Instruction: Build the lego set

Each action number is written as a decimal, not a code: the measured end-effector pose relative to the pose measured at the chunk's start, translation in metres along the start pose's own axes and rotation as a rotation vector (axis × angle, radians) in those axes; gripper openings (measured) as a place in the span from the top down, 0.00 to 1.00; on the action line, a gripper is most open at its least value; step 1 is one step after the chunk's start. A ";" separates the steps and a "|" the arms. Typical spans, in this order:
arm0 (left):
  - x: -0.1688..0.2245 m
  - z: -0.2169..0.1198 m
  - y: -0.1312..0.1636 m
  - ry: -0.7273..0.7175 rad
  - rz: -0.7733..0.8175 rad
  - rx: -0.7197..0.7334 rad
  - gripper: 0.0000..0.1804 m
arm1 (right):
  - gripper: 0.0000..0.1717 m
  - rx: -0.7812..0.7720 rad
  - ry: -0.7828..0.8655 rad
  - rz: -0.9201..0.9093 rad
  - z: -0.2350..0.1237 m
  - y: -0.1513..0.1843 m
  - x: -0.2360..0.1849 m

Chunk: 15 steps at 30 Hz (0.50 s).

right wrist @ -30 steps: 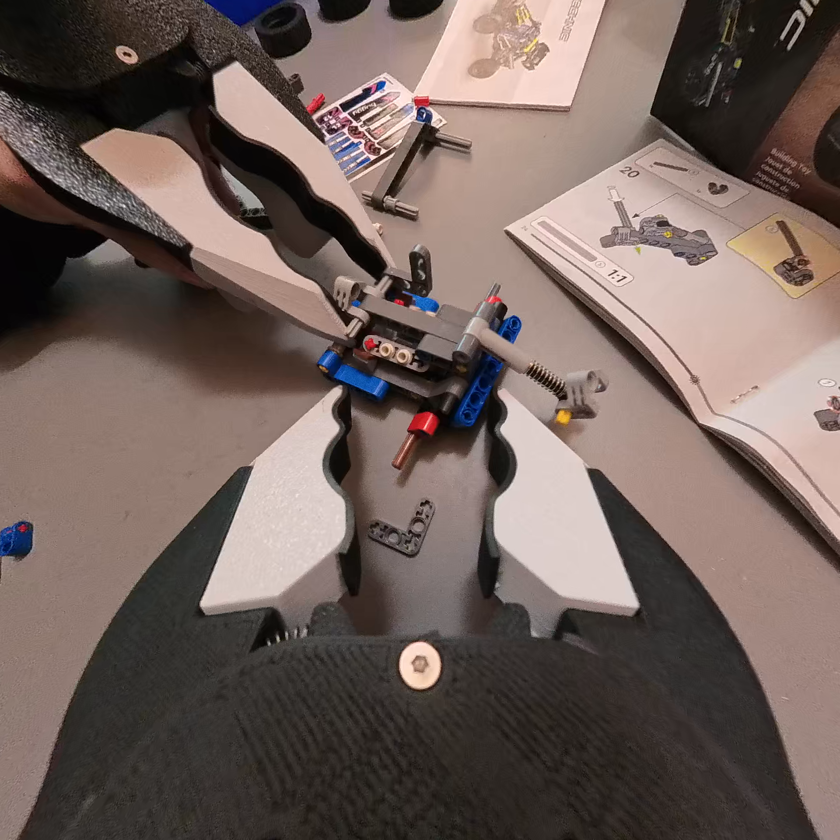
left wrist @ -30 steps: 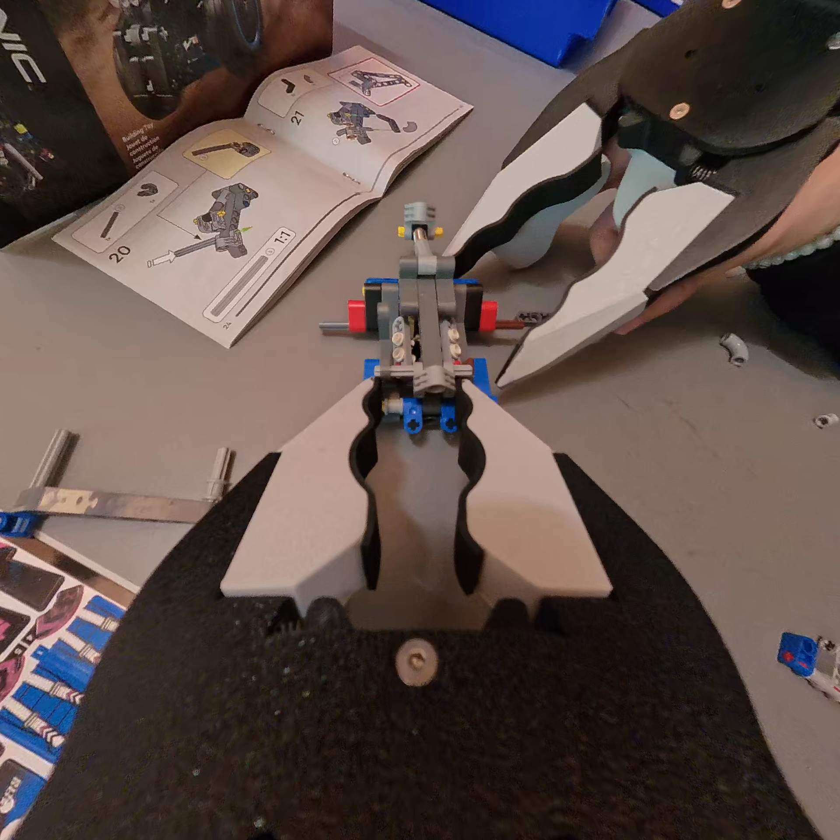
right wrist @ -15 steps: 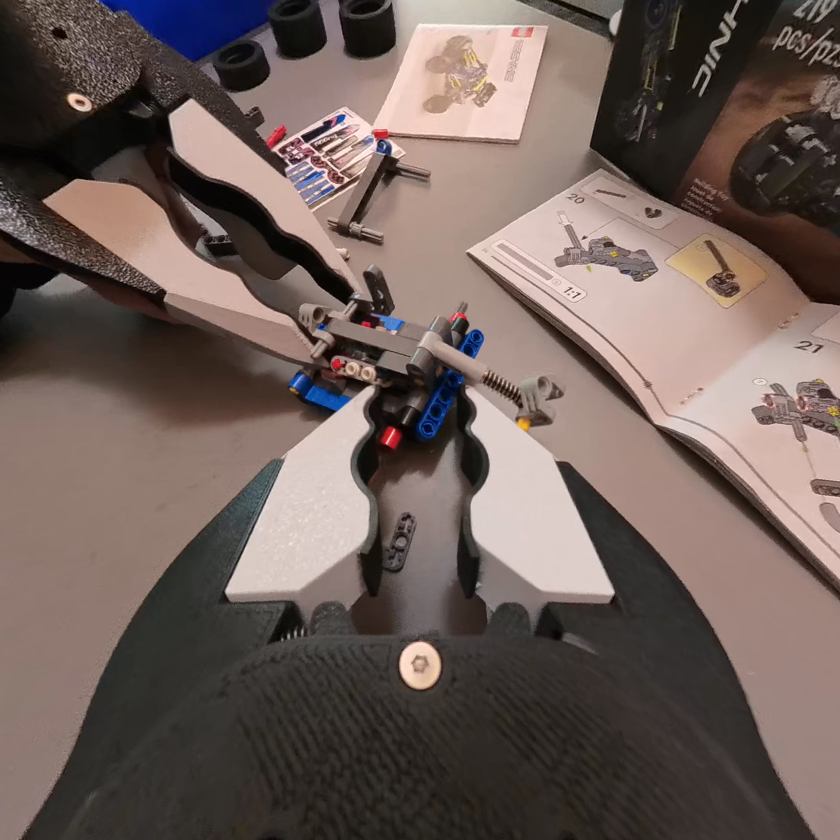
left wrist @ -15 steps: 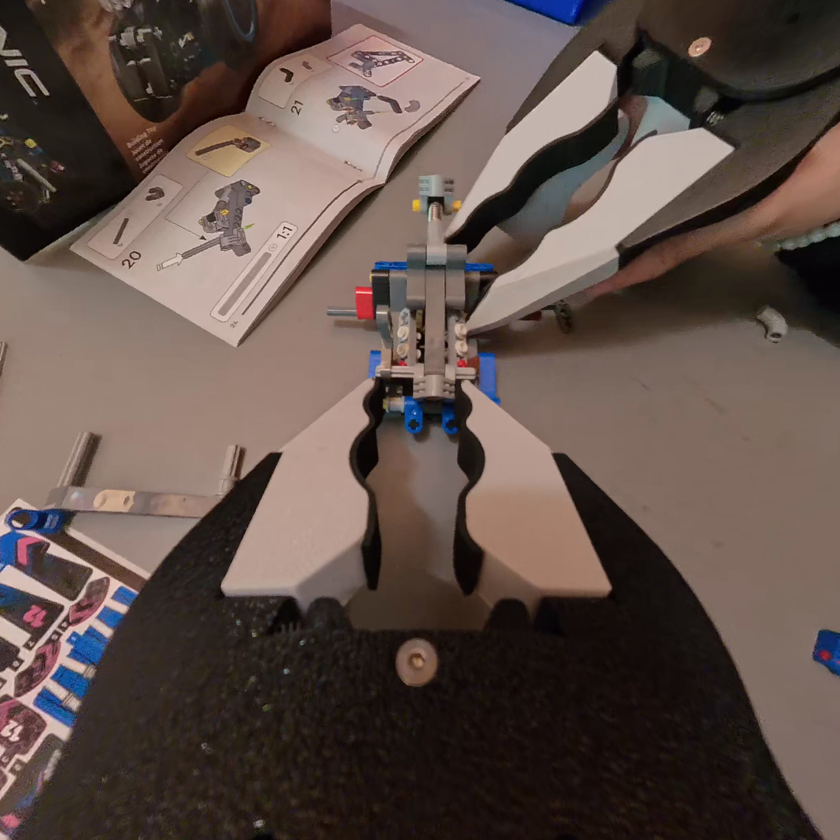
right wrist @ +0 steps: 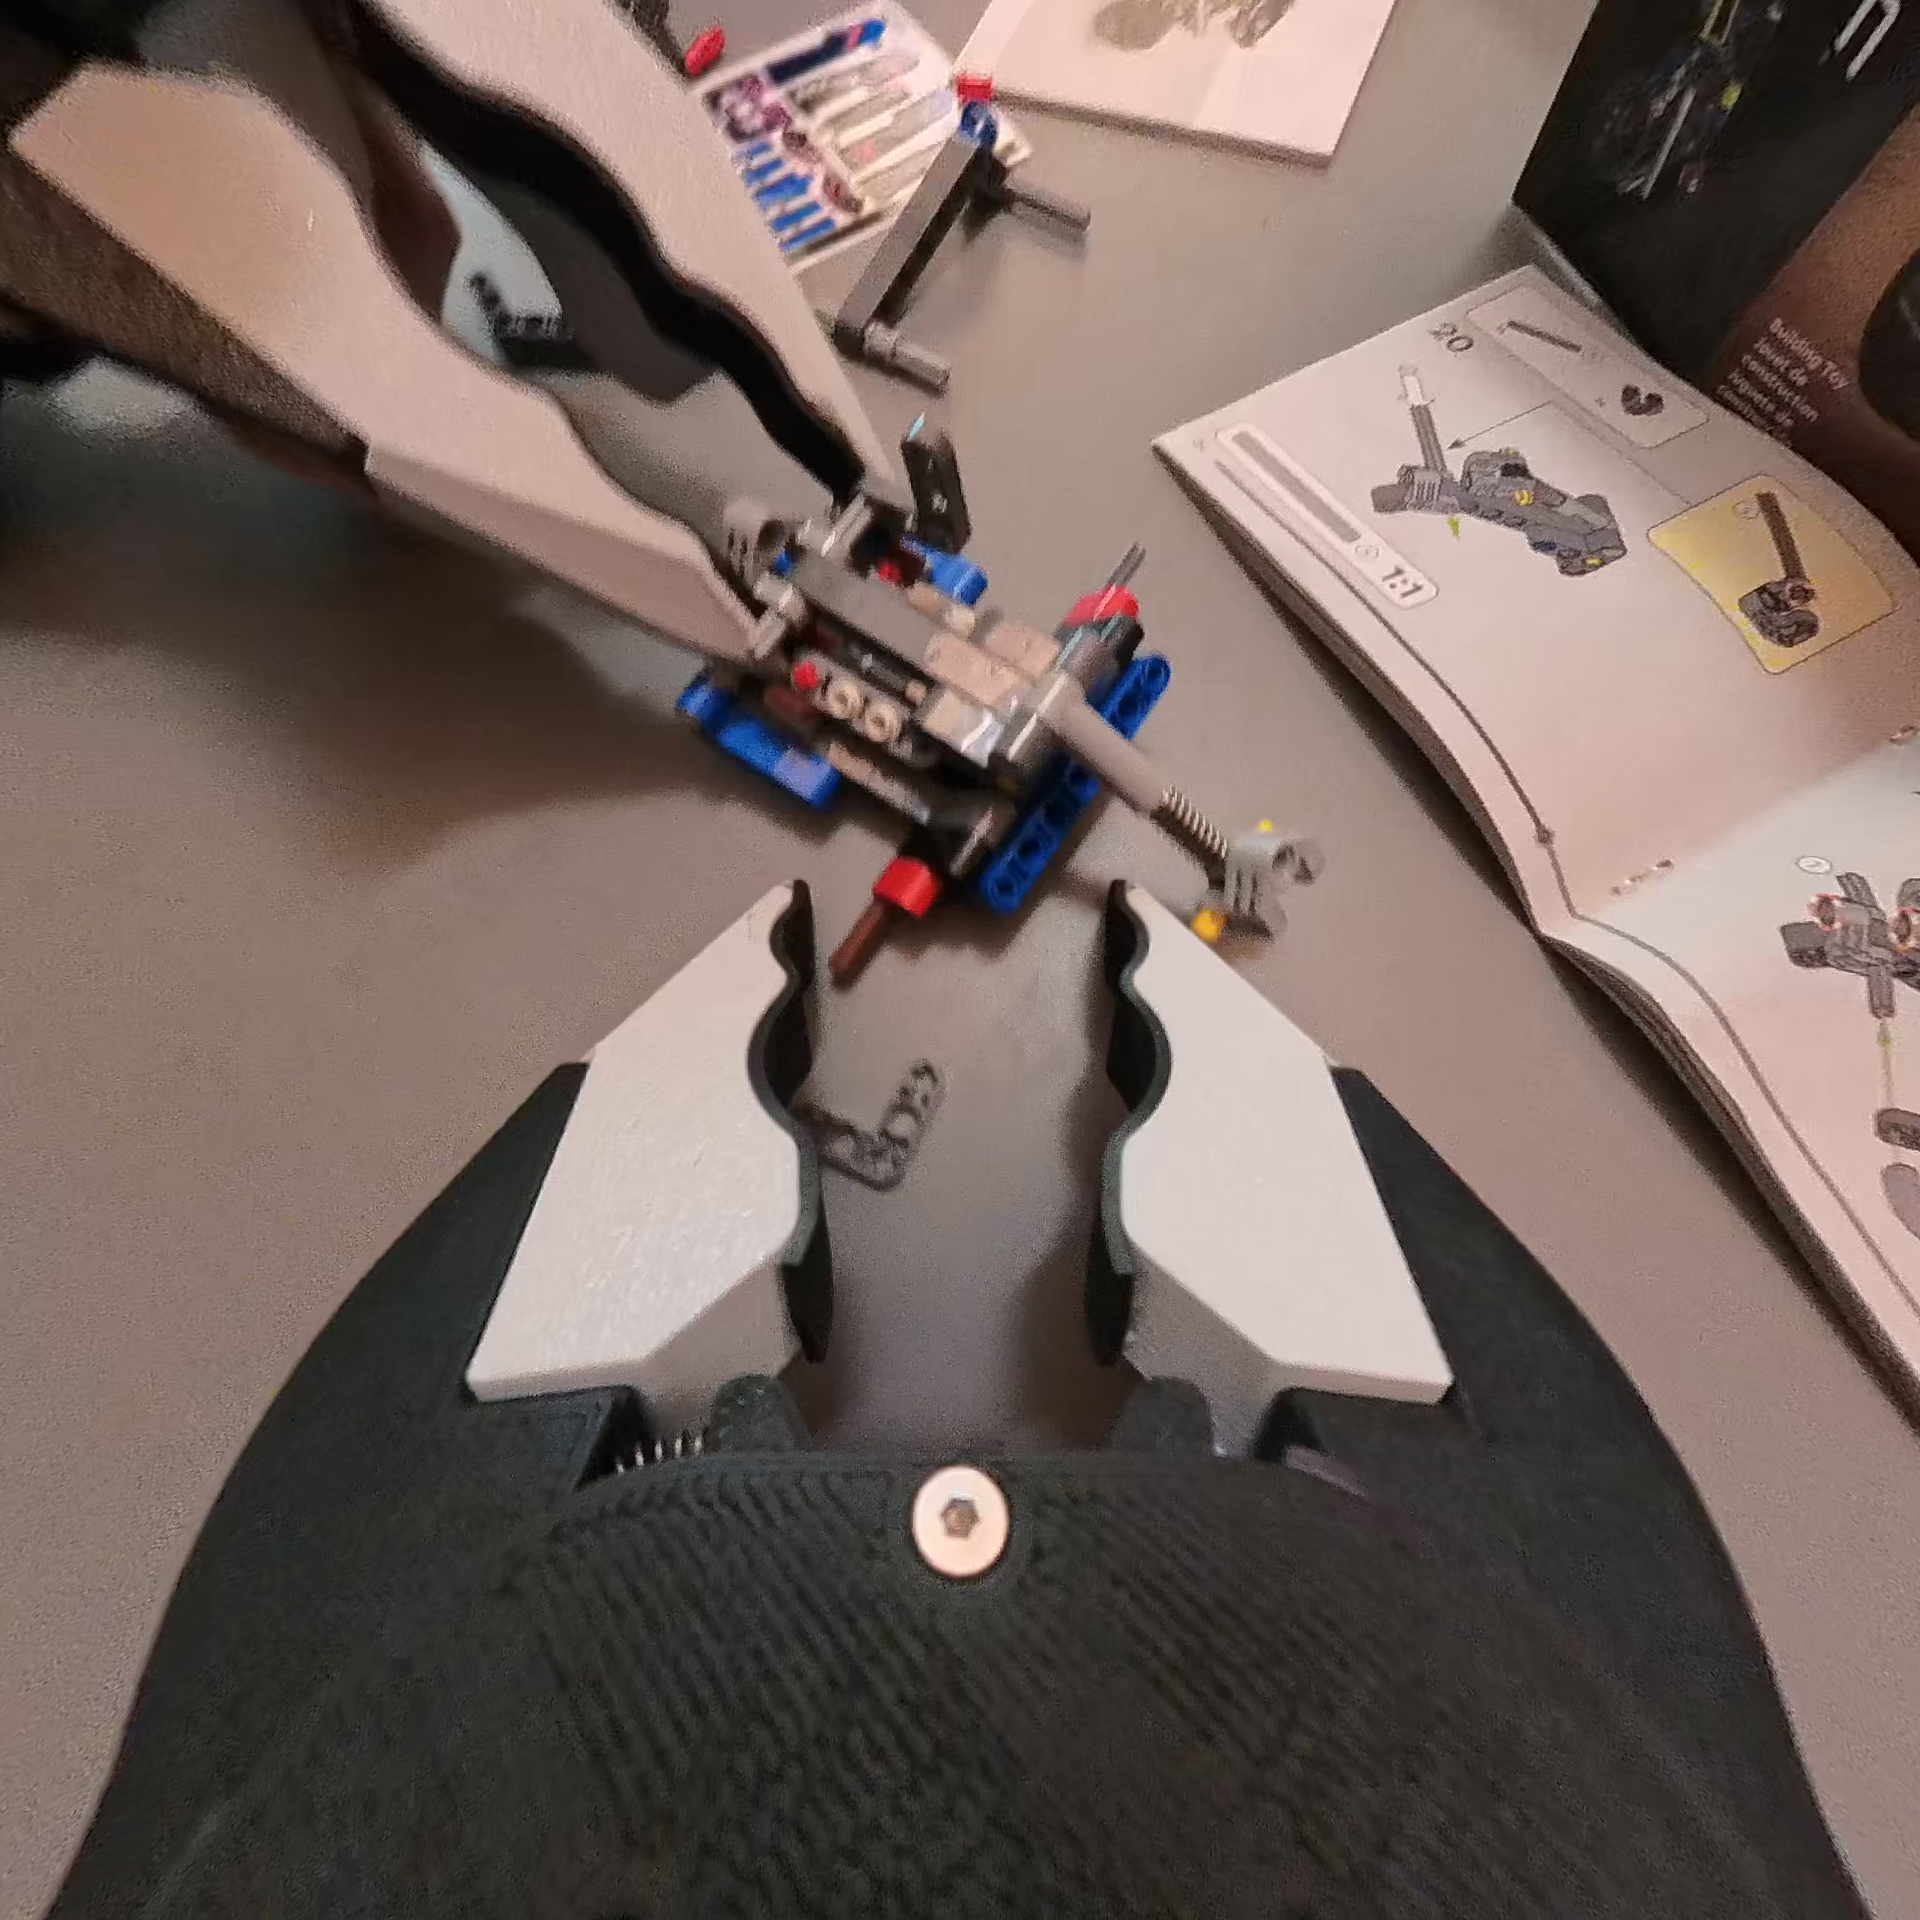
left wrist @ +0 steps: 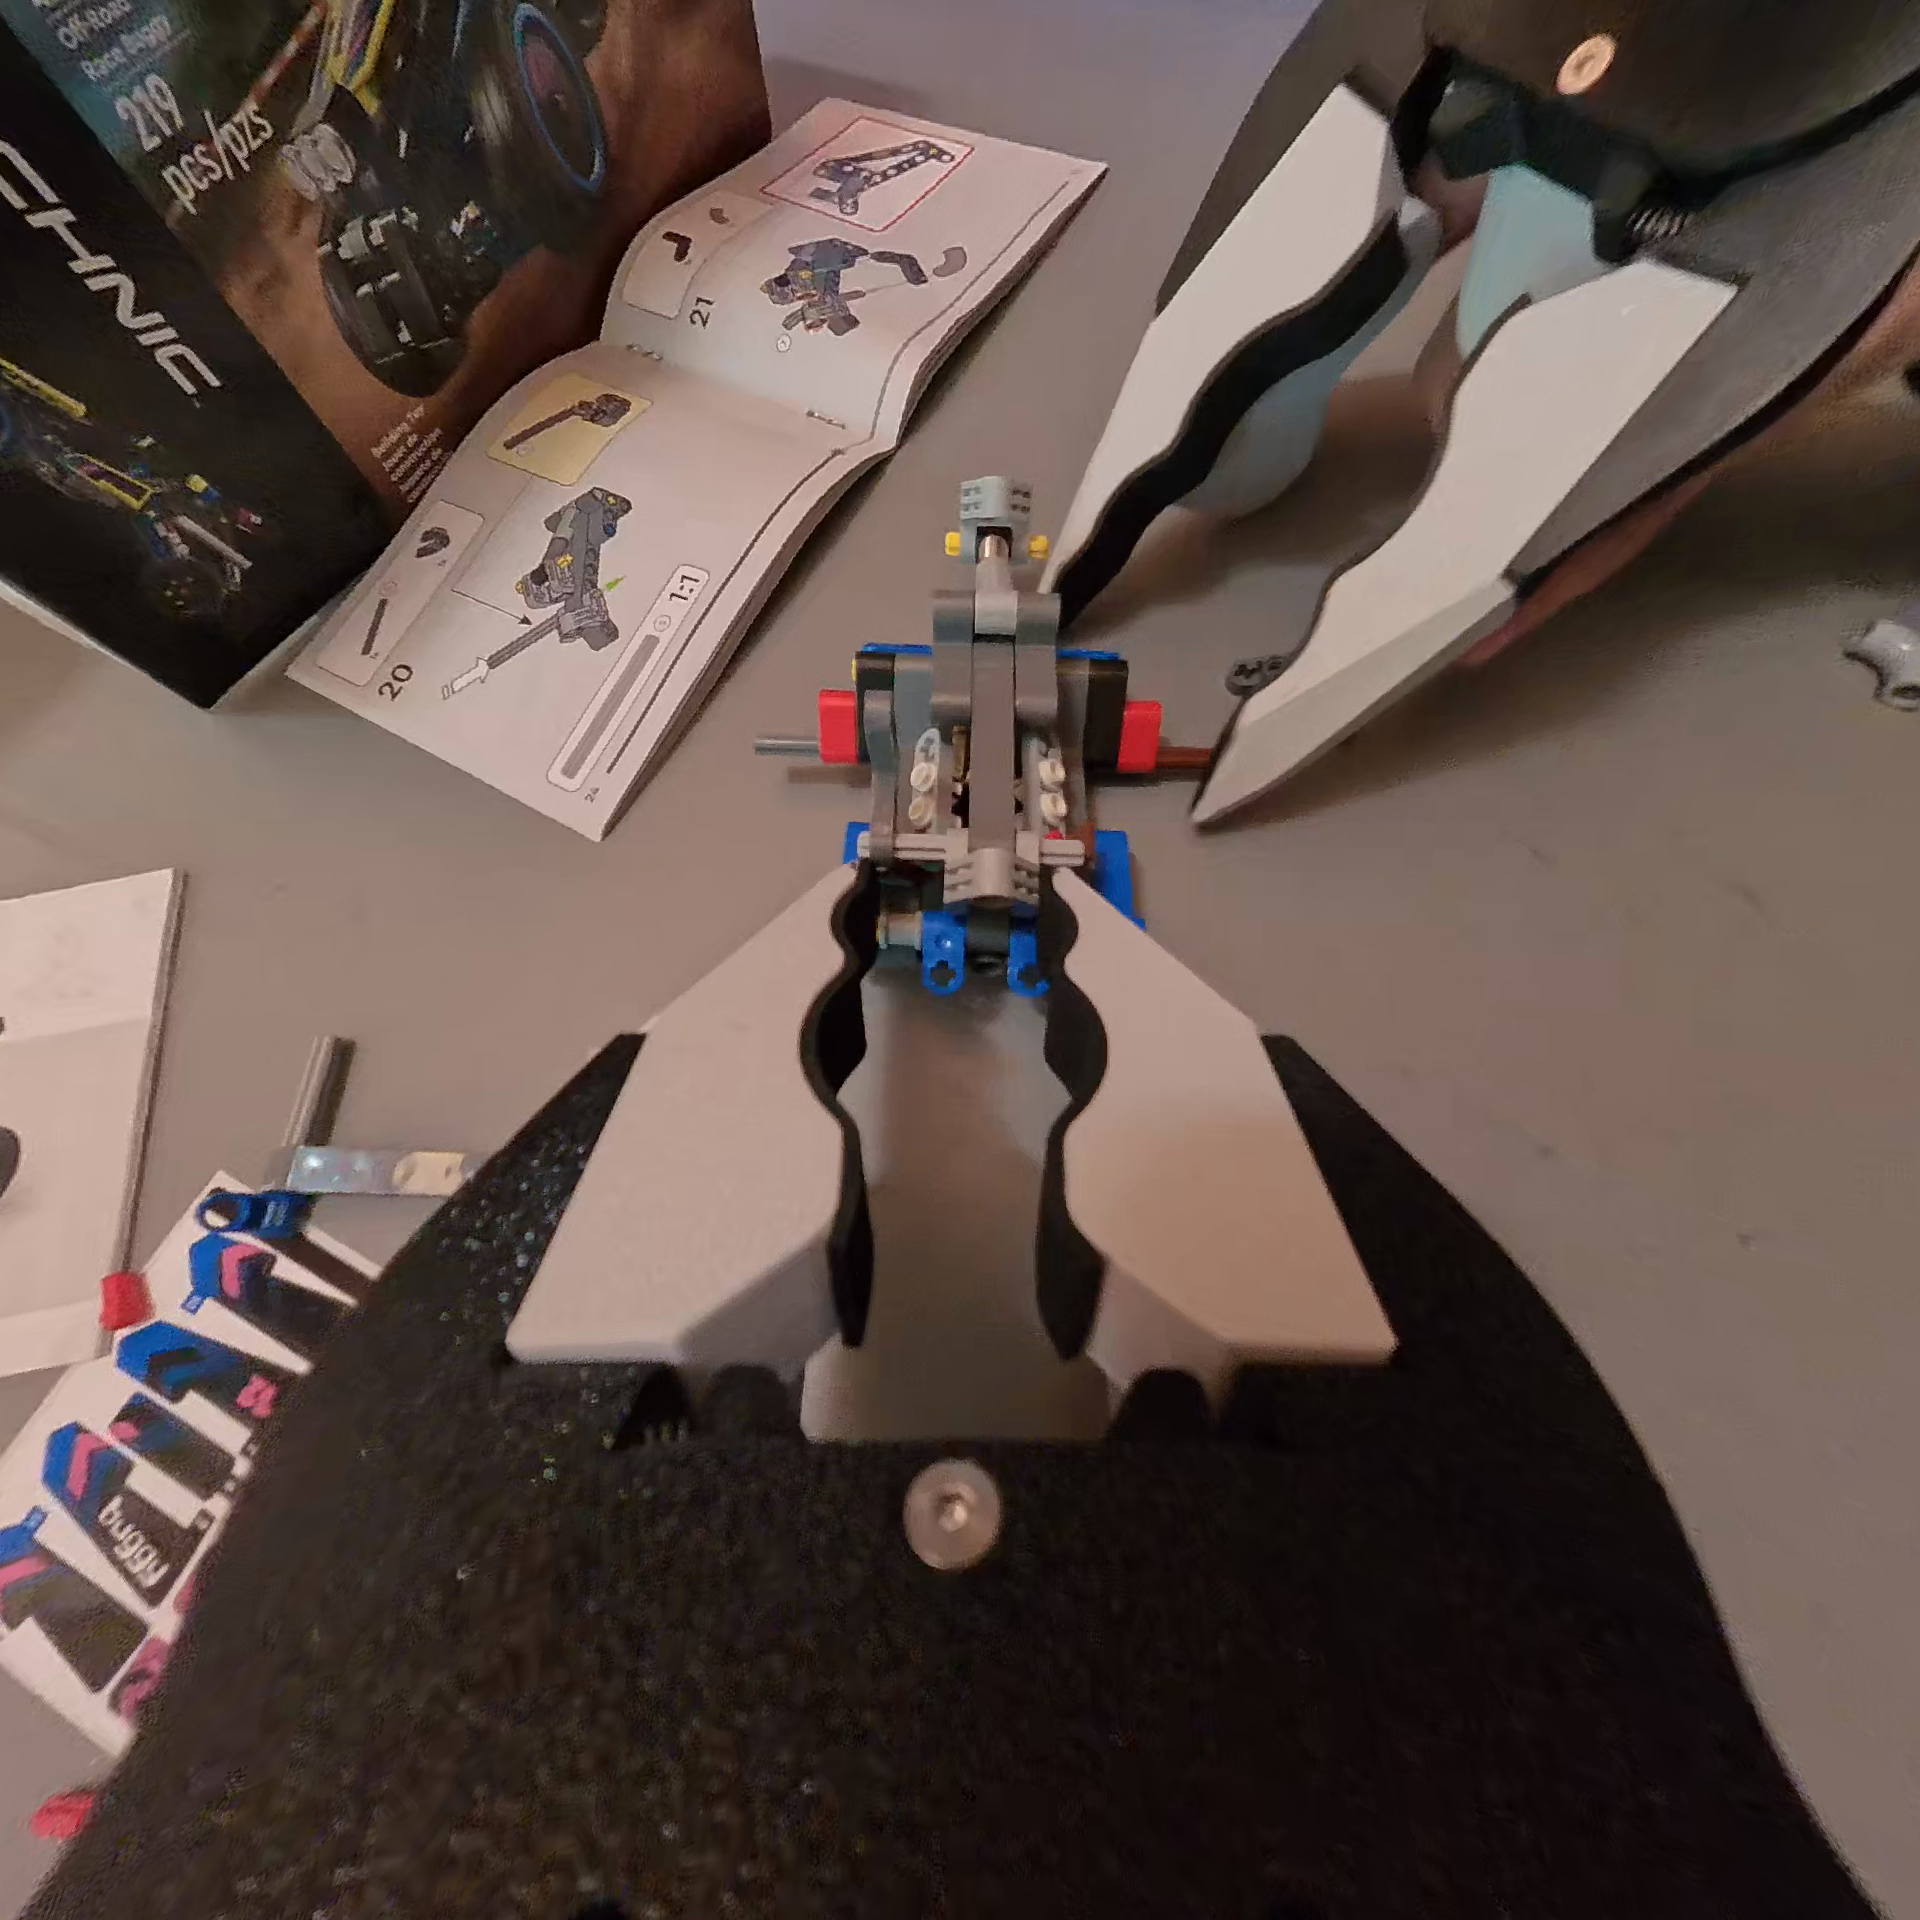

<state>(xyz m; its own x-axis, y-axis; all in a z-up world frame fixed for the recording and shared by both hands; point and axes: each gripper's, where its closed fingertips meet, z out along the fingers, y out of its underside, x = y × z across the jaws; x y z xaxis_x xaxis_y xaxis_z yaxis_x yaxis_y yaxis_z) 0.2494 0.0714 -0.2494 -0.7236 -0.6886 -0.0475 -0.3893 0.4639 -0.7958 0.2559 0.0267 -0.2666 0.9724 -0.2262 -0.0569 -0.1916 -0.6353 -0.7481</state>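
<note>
Beside the open booklet (left wrist: 665, 436), the left gripper (left wrist: 958, 894) clamps the near end of the brick model (left wrist: 987, 748) – a bracing step, seemingly; the right gripper (right wrist: 951, 904), wide and empty, stands just short of its red peg (right wrist: 902, 885).

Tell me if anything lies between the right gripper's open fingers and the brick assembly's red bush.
Nothing blocks it. Ahead of the right gripper, only the brown axle tip projects from the red bush. The small black L-shaped beam lies farther back.

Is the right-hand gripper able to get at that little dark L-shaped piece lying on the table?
Probably yes. The dark L-shaped piece lies on bare table between the open fingers of the right gripper, with nothing on top of it. The brick model lies farther ahead, clamped by the left gripper.
</note>
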 end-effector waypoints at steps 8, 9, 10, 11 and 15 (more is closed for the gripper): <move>0.000 -0.005 0.005 0.025 0.044 -0.011 0.85 | 0.76 0.024 -0.130 -0.616 -0.046 0.021 -0.025; 0.000 -0.005 0.005 0.035 0.033 -0.007 0.85 | 0.77 0.013 -0.135 -0.633 -0.045 0.024 -0.025; 0.000 -0.005 0.005 0.045 0.024 -0.003 0.85 | 0.79 0.008 -0.155 -0.644 -0.044 0.025 -0.026; 0.000 -0.005 0.006 0.052 0.017 0.002 0.85 | 0.83 0.014 -0.199 -0.658 -0.044 0.025 -0.030; 0.000 -0.005 0.006 0.066 0.026 0.013 0.85 | 0.85 -0.018 -0.289 -0.731 -0.037 0.025 -0.030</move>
<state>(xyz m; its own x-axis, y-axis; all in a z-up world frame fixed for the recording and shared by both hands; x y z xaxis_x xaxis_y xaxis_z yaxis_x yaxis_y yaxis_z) 0.2442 0.0772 -0.2514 -0.7696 -0.6379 -0.0285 -0.3626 0.4734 -0.8027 0.2168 -0.0098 -0.2594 0.8481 0.4535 0.2739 0.5105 -0.5613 -0.6514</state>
